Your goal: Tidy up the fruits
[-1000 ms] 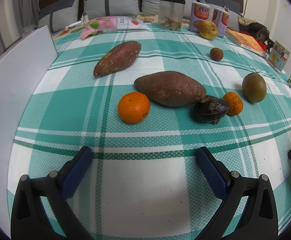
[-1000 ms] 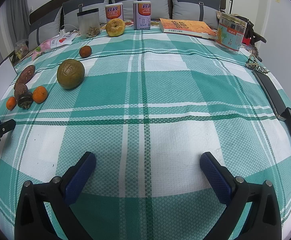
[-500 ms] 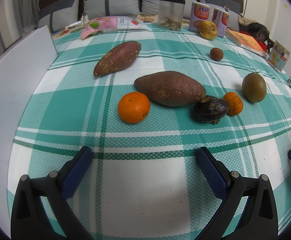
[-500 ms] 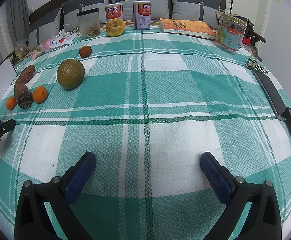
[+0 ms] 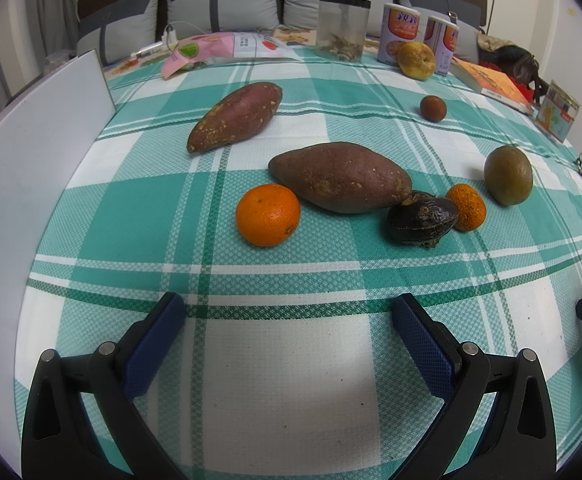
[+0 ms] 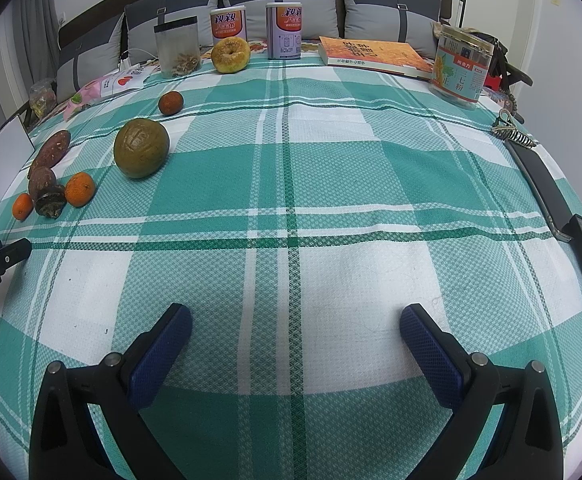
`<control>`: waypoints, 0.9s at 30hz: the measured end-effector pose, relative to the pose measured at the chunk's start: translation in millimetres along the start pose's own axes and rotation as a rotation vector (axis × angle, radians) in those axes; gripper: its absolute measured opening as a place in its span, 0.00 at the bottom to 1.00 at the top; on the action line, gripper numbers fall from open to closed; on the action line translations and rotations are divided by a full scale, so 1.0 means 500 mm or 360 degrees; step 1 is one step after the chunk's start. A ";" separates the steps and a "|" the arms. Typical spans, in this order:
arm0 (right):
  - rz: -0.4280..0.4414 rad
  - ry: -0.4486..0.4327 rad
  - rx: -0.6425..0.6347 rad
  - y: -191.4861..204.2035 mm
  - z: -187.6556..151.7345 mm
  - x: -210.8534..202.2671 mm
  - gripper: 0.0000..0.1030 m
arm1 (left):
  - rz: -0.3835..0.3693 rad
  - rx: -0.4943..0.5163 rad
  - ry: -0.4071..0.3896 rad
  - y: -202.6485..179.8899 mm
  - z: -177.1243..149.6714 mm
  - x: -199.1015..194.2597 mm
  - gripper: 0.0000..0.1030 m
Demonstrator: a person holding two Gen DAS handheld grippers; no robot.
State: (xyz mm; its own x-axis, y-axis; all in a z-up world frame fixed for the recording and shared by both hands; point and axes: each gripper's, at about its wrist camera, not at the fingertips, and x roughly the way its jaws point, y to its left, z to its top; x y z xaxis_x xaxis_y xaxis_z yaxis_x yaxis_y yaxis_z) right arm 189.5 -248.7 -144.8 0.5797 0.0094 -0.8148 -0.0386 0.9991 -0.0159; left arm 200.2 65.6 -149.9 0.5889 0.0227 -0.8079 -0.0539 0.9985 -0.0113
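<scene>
The left tool (image 5: 287, 316) hangs low over the near edge of the bed (image 5: 283, 380), jaws wide and holding nothing. Ahead of it, well apart, lies the cluster of produce: an orange (image 5: 267, 215) nearest, just beside the big sweet potato (image 5: 341, 182); a dark shrivelled fruit (image 5: 421, 222) touches that potato's right end, and a small tangerine (image 5: 466, 207) sits against the dark fruit. A green fruit (image 5: 508, 174) stands near, toward the right edge. Farther back lie a second sweet potato (image 5: 237, 116) and a small brown fruit (image 5: 433, 108); a yellow fruit (image 5: 416, 61) rests by the cans (image 5: 401, 34) at the far edge.

The right tool (image 6: 296, 320) is also spread wide and empty, over bare cloth; all fruit lies to its left, the green fruit the closest to it of the cluster.

The bed carries a green-and-white checked cloth, with grey pillows (image 6: 277, 0) along the headboard, a jar (image 6: 461, 66), a book (image 6: 373, 56) and a white board (image 5: 31, 168) at the left edge.

The big sweet potato lies crosswise, long axis left to right. The second runs diagonally, one end toward the far right, the other toward the near left.
</scene>
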 end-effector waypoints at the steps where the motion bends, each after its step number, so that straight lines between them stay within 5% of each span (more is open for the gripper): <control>1: 0.0000 0.0000 0.0000 0.000 0.000 0.000 1.00 | 0.0002 -0.0002 0.0000 0.000 0.000 0.000 1.00; 11: 0.0000 0.0000 0.0000 0.000 0.000 0.000 1.00 | -0.0017 0.0011 0.0069 -0.002 0.006 0.001 1.00; 15: 0.0001 0.0000 0.0001 0.000 0.000 0.000 1.00 | -0.0231 0.0068 0.0241 0.026 -0.009 -0.033 0.99; 17: 0.0001 0.0000 0.0001 0.000 0.000 0.001 1.00 | -0.0335 -0.0009 0.0225 0.064 -0.003 -0.056 0.98; 22: 0.0001 0.0001 0.0001 -0.001 0.000 0.001 1.00 | -0.0298 0.0100 0.0158 0.060 0.068 -0.054 0.95; 26: 0.0001 0.0001 0.0000 -0.001 0.001 0.001 1.00 | -0.0308 0.0210 0.0244 0.032 0.104 0.003 0.53; 27: 0.0001 0.0001 0.0000 -0.001 0.000 0.001 1.00 | -0.0294 0.0203 0.0263 0.031 0.107 0.017 0.53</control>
State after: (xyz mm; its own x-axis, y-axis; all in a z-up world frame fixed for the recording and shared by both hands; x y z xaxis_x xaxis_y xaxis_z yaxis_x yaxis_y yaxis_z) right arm 189.9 -249.0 -145.0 0.5791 0.0098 -0.8152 -0.0386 0.9991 -0.0155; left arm 247.6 84.0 -125.4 0.4391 -0.1587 -0.8843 0.1502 0.9834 -0.1019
